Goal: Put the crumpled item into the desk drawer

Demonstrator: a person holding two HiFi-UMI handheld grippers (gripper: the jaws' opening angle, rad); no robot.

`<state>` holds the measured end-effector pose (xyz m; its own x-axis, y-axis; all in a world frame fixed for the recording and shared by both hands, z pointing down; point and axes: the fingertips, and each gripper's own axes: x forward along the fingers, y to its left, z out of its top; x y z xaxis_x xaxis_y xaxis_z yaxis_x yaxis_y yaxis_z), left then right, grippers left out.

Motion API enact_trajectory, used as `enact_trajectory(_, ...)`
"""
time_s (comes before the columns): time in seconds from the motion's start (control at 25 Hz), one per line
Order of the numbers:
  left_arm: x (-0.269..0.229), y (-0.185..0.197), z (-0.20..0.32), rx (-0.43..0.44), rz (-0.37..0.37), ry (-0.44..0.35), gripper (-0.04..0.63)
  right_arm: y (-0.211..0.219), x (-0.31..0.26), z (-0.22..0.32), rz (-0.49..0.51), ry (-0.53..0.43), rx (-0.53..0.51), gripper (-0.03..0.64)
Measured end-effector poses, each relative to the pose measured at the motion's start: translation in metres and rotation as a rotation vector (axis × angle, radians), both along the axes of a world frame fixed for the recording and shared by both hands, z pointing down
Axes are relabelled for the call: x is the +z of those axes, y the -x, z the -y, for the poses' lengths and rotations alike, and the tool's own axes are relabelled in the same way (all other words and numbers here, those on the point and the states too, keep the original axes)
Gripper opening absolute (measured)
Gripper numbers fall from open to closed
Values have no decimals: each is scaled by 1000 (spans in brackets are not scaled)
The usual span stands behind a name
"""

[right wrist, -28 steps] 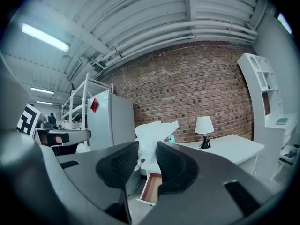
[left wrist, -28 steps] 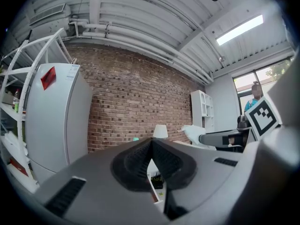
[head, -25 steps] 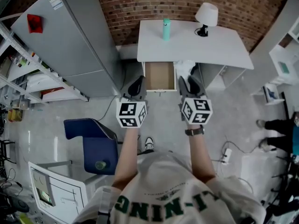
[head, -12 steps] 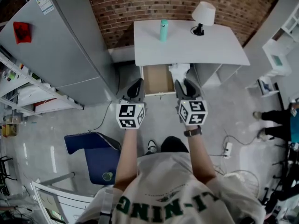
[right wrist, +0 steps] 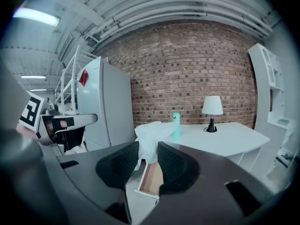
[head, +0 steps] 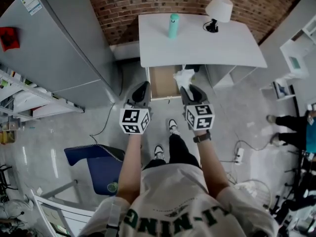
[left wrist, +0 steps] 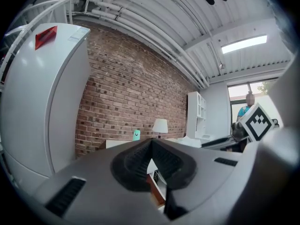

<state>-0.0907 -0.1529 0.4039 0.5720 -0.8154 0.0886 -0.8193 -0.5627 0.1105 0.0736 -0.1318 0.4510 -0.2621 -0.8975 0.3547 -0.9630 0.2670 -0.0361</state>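
Observation:
A white desk (head: 222,43) stands against the brick wall, its wooden drawer (head: 162,80) pulled open towards me. My right gripper (head: 189,89) is shut on the crumpled white item (head: 184,76), which hangs over the drawer's right edge. In the right gripper view the crumpled item (right wrist: 150,132) sticks up between the pads of the right gripper (right wrist: 148,149), above the open drawer (right wrist: 151,179). My left gripper (head: 141,90) hovers just left of the drawer, level with the right one. In the left gripper view the left gripper (left wrist: 151,145) holds nothing and its jaw tips meet.
A teal bottle (head: 173,24) and a white lamp (head: 218,10) stand on the desk. A tall grey fridge (head: 64,43) fills the left. A blue chair (head: 101,163) is behind me on the left. A person (head: 291,132) stands at far right, and white shelves (head: 296,58) are right of the desk.
Both grippers have come nearer the desk. The crumpled item has shifted left, from beside the drawer to over its right edge. The right grip is unchanged.

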Motion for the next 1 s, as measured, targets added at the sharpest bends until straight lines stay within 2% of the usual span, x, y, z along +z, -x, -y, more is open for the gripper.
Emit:
enact_trajectory(0.16, 25, -14, 24, 17, 28, 10, 0, 1, 38, 31, -11, 64, -42, 112)
enact_trajectory(0.44, 72, -31, 73, 5, -3, 64, 0, 2, 92, 79, -23, 156, -116, 112)
enact_trajectory(0.72, 108, -37, 112, -9, 11, 102, 0, -2, 145, 116, -7, 256, -155, 112)
enact_trajectory(1.0, 163, -39, 127, -6, 23, 157, 0, -10, 228, 133, -67, 388, -199, 112)
